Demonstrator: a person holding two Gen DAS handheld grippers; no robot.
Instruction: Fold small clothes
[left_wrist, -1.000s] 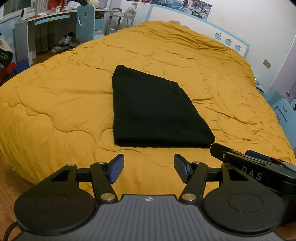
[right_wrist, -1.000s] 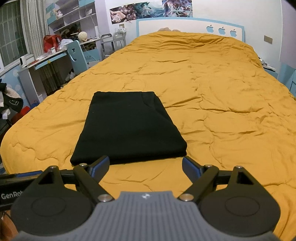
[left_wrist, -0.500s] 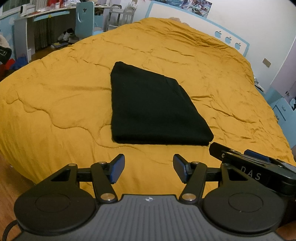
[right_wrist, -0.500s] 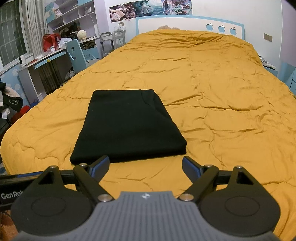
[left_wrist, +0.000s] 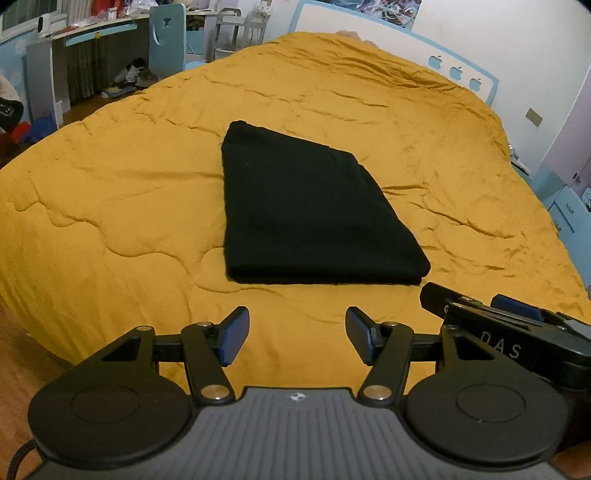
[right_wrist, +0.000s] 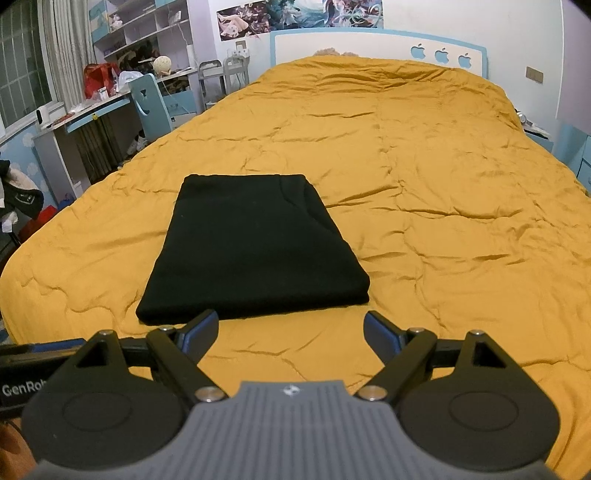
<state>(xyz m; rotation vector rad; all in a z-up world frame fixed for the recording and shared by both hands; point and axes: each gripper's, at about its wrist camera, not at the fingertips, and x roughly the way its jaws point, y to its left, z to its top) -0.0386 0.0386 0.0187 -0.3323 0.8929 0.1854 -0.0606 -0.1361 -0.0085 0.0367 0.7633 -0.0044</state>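
Nothing has shifted since the earlier frames: the black folded garment (left_wrist: 310, 218) lies where it lay, a flat rectangle with its thick folded edge toward the cameras, on the mustard-yellow quilt (left_wrist: 110, 206) covering the bed. Both grippers hover short of the garment's near edge, apart from it. Jaws of the left gripper (left_wrist: 297, 338) stand open with only quilt between them; jaws of the right gripper (right_wrist: 291, 334) stand open wider, also empty, its left fingertip overlapping the garment's near edge in view. Beyond the garment, the bed ends at a white headboard (right_wrist: 369, 46) with blue apple cutouts. Left of the garment, off the bed, stands a cluttered desk (right_wrist: 70, 122) with a blue chair (right_wrist: 149, 99).
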